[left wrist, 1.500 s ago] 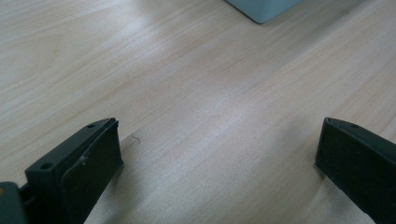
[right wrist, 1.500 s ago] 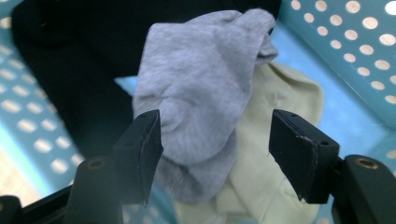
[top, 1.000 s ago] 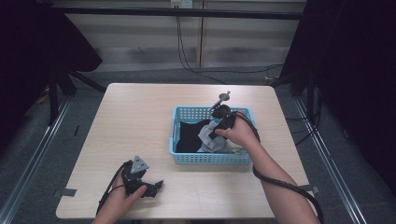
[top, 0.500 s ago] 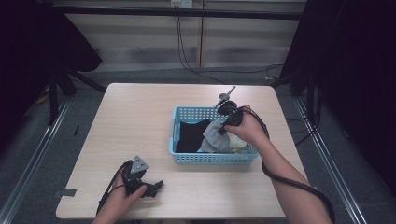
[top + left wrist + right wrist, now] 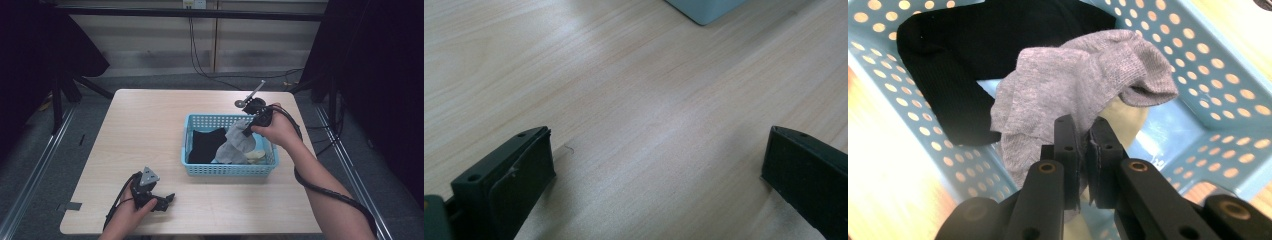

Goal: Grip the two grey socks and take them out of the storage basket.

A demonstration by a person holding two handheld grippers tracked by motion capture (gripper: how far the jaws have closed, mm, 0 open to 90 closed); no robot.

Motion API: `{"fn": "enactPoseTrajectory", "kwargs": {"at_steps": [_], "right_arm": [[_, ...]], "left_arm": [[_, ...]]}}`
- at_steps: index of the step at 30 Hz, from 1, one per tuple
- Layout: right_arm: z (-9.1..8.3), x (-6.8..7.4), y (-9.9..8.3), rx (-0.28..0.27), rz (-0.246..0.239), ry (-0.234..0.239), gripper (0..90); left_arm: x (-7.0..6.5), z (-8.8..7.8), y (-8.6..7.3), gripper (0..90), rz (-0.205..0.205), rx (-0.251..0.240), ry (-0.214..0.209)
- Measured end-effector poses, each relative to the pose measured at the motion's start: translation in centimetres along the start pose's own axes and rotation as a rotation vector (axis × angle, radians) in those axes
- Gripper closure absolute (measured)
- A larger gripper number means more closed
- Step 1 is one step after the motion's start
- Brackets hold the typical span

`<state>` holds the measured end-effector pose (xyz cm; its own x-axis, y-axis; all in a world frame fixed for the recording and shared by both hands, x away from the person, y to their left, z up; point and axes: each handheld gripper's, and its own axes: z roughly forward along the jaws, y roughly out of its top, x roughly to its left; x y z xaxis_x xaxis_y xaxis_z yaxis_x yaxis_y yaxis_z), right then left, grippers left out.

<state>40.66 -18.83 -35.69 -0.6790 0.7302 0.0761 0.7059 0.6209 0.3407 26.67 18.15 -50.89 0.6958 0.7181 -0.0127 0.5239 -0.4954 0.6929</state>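
- Your right gripper [image 5: 248, 131] is clamped on the grey sock [image 5: 235, 146]; in the right gripper view its jaws [image 5: 1083, 135] are squeezed together with a fold of the grey fabric [image 5: 1083, 85] pinched between them.
- The grey sock hangs from that grip over the right half of the blue basket [image 5: 192, 167], its lower end draping down among the other things inside.
- A black sock [image 5: 205, 145] lies flat in the left half of the basket, just beside the grey one; in the right gripper view it [image 5: 973, 45] sits behind and partly under the grey fabric.
- Something pale [image 5: 256, 155] lies on the basket floor under the grey sock, near the right wall.
- The basket stands right of the table's [image 5: 145, 125] centre.
- Your left gripper [image 5: 165, 201] rests at the near left of the table, well apart from the basket, jaws spread wide over bare wood and grasping nothing.
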Motion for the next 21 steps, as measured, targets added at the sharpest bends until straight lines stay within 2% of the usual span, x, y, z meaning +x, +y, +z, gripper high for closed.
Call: {"fn": "enactPoseTrajectory", "kwargs": {"at_steps": [8, 21], "right_arm": [[-1.8, -0.8, -0.7, -0.016, 0.000, -0.012, 84.8], [-4.8, -3.0, -2.8, -0.051, 0.054, -0.031, 84.8]], "left_arm": [[0.0, 0.0, 0.0, 0.0, 0.000, 0.000, 0.000], [0.0, 0.0, 0.0, 0.0, 0.000, 0.000, 0.000]]}}
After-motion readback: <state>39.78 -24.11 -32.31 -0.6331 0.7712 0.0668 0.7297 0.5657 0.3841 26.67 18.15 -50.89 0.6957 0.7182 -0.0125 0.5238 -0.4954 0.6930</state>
